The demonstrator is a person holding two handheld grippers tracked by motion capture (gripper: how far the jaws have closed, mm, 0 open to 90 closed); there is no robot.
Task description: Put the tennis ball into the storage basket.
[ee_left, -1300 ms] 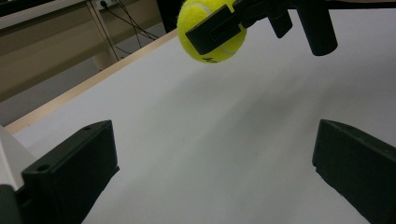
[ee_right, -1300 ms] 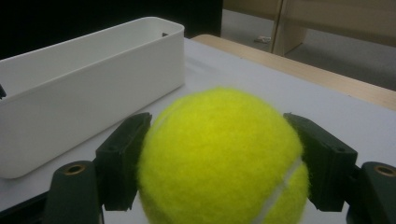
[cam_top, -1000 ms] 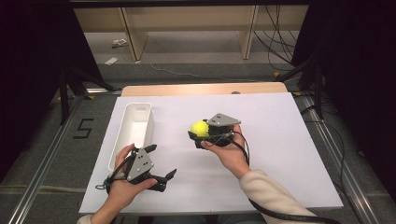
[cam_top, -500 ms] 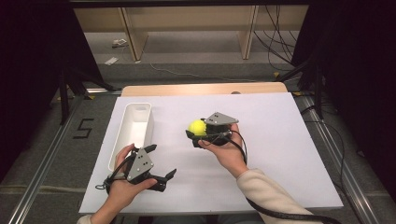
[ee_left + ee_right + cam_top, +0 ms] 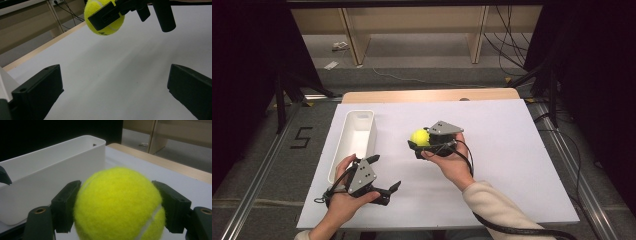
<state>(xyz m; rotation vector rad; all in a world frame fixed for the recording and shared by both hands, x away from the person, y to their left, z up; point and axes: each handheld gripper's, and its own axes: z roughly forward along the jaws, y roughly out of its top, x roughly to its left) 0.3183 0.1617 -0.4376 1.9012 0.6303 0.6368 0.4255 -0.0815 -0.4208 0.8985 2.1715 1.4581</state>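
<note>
Unmoved: fuzzy yellow tennis ball (image 5: 117,205), gripper-clamped.

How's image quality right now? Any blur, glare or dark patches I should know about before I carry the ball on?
High view: table evenly lit, surroundings dark, no glare. Right gripper view: tennis ball close and slightly soft, white bin behind is readable. Left gripper view: sharp enough, the ball shows near the top in the right gripper, own jaws in shadow.

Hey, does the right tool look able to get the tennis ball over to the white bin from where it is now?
Probably yes. The right tool grips the tennis ball off the table, and the stretch toward the white bin looks bare; the left tool sits nearer the person, out of the way.
</note>
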